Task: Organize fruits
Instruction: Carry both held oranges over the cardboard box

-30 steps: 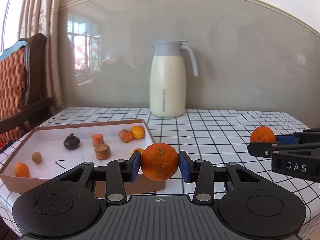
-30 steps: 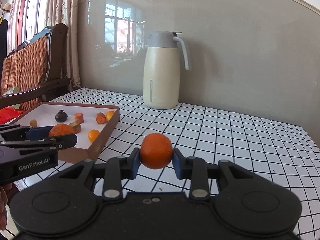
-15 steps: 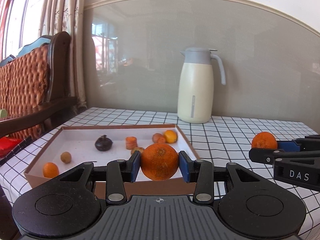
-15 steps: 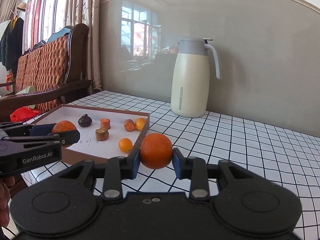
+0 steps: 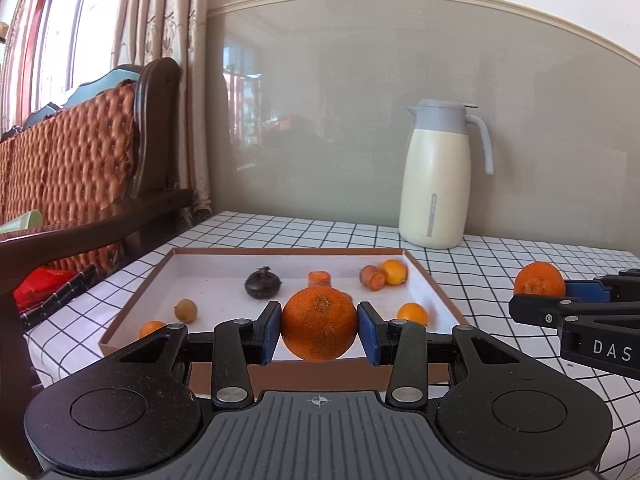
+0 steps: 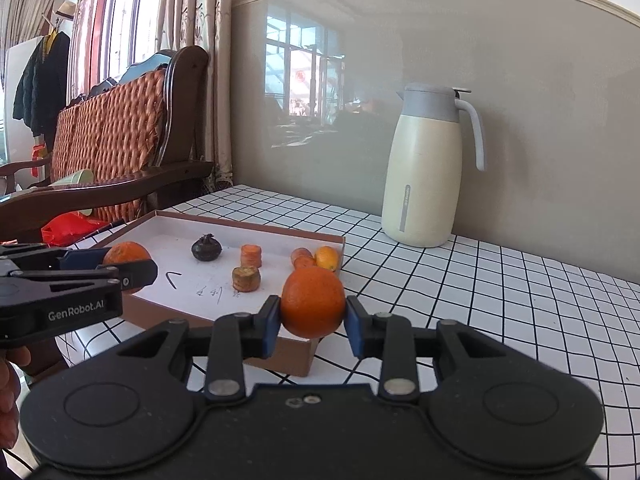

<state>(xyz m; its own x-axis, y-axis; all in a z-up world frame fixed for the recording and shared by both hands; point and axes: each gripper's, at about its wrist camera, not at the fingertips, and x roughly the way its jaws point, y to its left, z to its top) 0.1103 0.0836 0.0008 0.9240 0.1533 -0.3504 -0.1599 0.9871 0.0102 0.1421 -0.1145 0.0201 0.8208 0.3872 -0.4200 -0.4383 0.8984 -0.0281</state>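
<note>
The left gripper (image 5: 319,328) has its jaws clamped on an orange (image 5: 319,323), held above the near wall of the box (image 5: 438,294) on the checked tabletop (image 5: 500,256). The right gripper (image 6: 312,318) grips a smaller orange (image 6: 313,302) by the box's right corner, with a jug (image 6: 428,168) behind.

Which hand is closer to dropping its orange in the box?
Probably the left. Left gripper holds its orange at the box near edge; right gripper, with its own orange, sits off the box's corner.
</note>
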